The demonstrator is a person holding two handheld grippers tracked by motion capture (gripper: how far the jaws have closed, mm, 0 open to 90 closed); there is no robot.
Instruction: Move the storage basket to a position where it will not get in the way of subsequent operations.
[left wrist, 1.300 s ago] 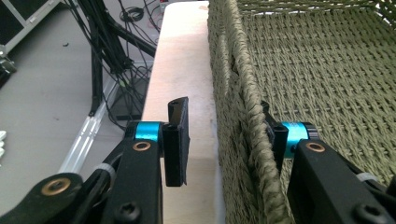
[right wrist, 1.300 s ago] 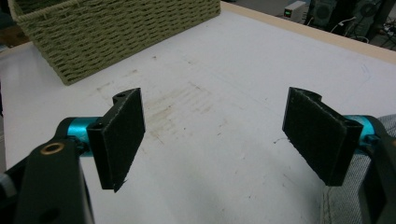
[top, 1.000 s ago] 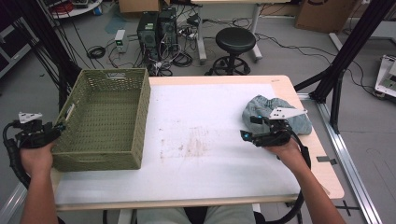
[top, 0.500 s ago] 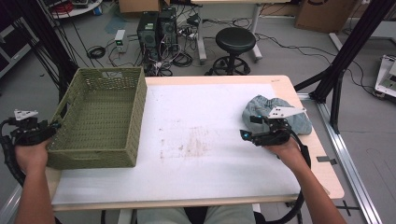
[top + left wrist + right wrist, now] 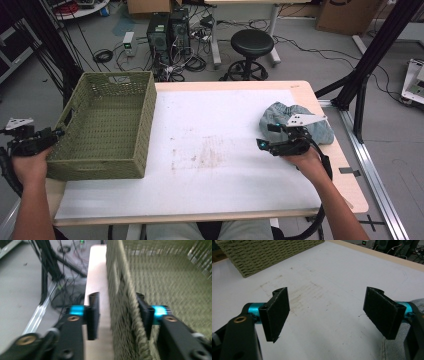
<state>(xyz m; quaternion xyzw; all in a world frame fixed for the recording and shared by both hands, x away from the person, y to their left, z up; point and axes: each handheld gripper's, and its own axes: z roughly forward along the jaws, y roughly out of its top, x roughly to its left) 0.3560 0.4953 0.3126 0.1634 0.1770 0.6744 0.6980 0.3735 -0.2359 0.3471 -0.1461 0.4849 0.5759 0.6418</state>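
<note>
At the table's left end sits the woven green basket (image 5: pixel 107 122), its near-left wall straddled by the left gripper (image 5: pixel 56 134); in the left gripper view the rim of that wall (image 5: pixel 130 315) runs up between the two black jaws, which have just been opening: the outer jaw stands clear of the weave with bare table edge showing in the gap, and the inner one lies close beside the rim, so the wall looks let go rather than pinched. Over on the right side the right gripper (image 5: pixel 264 144) hovers low above the white table cover (image 5: pixel 215 150), jaws spread wide with nothing between them, and a crumpled blue-grey cloth (image 5: pixel 312 131) lies just behind it, touching or nearly touching one jaw in the right gripper view (image 5: pixel 394 347). Judging by this, the basket has been set in place and is being released, while the cloth is not yet picked up and the basket is empty, so most of the work seems left. As for the basket, it stands upright with its mouth facing up; its long axis runs from the person's side toward the far edge, slightly skewed to the table edge, and its left part overhangs the table's left edge
</note>
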